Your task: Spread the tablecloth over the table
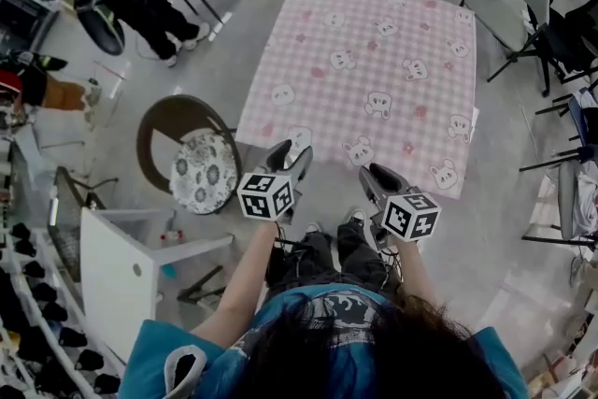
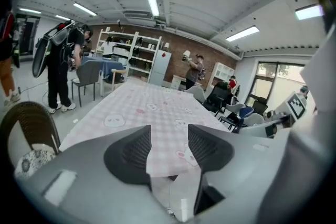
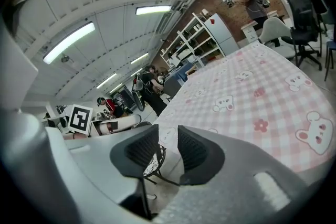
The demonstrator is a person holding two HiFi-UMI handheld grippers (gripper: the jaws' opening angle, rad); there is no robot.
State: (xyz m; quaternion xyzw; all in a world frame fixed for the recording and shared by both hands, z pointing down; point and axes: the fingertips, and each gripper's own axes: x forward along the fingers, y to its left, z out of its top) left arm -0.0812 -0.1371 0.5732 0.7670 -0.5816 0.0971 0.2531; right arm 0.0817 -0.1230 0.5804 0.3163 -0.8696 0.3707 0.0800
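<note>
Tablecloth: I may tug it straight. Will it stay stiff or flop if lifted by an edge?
The tablecloth probably flops, since its near edge hangs limp. It lies thin and flat, so it is likely light and apt to slide when pulled.

Head cam: high up, looking steeply down, whole tablecloth in frame, left gripper and right gripper at the bottom. Gripper cams: low, close to the cloth's near edge, facing along it toward the brick wall; right one tilted. All three share the tablecloth.
</note>
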